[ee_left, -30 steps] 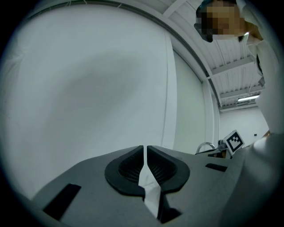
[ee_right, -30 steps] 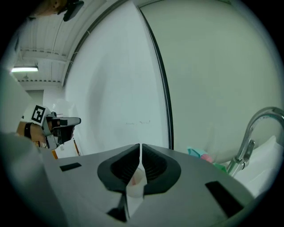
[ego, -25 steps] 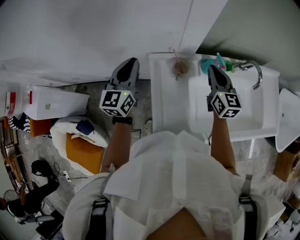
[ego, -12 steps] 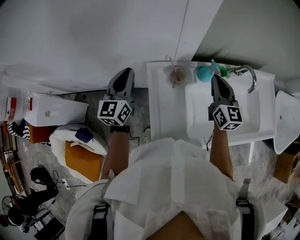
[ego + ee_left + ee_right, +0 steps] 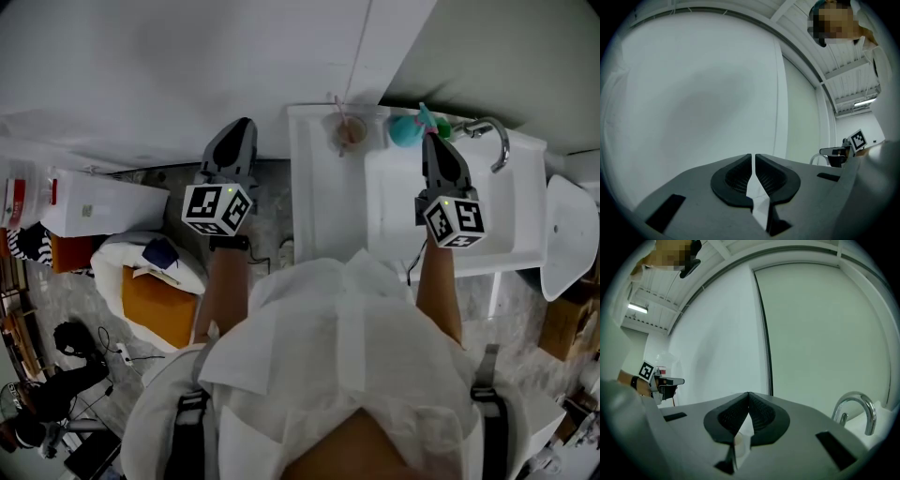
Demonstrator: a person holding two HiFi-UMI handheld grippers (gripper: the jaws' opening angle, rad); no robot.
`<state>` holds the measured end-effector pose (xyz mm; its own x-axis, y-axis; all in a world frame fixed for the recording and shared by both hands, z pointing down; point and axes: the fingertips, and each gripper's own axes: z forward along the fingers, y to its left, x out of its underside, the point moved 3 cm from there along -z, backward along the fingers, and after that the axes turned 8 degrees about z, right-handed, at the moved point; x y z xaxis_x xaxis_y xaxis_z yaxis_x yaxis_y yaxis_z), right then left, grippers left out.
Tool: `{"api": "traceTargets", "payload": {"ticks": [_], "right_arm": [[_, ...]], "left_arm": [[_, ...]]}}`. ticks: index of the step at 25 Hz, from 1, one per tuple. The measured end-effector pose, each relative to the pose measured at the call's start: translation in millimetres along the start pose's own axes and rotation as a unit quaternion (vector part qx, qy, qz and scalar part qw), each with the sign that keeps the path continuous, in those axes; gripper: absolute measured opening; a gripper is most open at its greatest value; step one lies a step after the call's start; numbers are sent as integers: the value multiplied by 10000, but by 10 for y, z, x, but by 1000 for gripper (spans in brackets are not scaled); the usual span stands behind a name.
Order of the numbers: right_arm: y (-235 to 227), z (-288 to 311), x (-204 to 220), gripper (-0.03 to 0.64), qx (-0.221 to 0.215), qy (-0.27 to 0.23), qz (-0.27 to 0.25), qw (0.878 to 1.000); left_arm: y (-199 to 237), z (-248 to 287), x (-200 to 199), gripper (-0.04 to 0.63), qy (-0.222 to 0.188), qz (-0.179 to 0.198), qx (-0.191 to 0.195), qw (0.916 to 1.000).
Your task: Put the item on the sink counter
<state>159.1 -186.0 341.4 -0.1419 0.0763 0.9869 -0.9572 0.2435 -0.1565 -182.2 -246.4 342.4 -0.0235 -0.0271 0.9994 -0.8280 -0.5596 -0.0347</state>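
- L claw [image 5: 242, 126]: jaws all but together, only a hairline slit between the pads, nothing in it. Hangs off the counter's [image 5: 323, 211] left edge, over the floor [image 5: 274, 202], aimed at the wall.
- R claw [image 5: 430, 141]: jaws closed tip to tip, also empty. Sits over the basin [image 5: 394, 211], tip pointing at the back ledge.
- Task's item: neither claw has it, so can't say for sure which thing it is. Both candidates are already on the counter's back ledge:
  - cup [image 5: 352, 132] w/ a thin stick [image 5: 338, 105] in it, at the back-left corner
  - teal thing [image 5: 403, 131], roundish, w/ a small bit poking up-right, btwn cup and faucet [image 5: 495, 141]
- Key relation: teal thing lies just ahead and a touch left of R claw's tip, nearly touching in head view; the cup is further left, btwn the two claws. R claw is nearer to both, so my guess is that any pick-up or nudge is R's job, w/ L idle.
- Axis: stick leans back-left toward the wall. Teal thing has no clear long axis from here.
- Count: 2 claws, 1 cup, 1 stick, 1 teal thing, 1 faucet, 1 basin.
- Judgement: if one of these is the item, it's already placed and the claws are free.
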Motion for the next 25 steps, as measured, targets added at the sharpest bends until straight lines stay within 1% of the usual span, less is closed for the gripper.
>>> {"api": "traceTargets", "payload": {"ticks": [4,11,17,25], "right_arm": [[27,-34,22,10,-29,22,-38,10000],[55,-51,-38,9,-16,40,-90,9999],[47,-66,-69,9,-23,76,-194,9998],[60,-77,-45,9,19,84,-175,9998]], "left_arm": [[-24,-52,43,37,14,-35,-24,10000],[-9,-82,1,37,-36,-65,-57,10000],[-20,-94,-22,37,-59,-48,-24,10000],[-47,-91,-45,37,-82,-30,18,10000]]}}
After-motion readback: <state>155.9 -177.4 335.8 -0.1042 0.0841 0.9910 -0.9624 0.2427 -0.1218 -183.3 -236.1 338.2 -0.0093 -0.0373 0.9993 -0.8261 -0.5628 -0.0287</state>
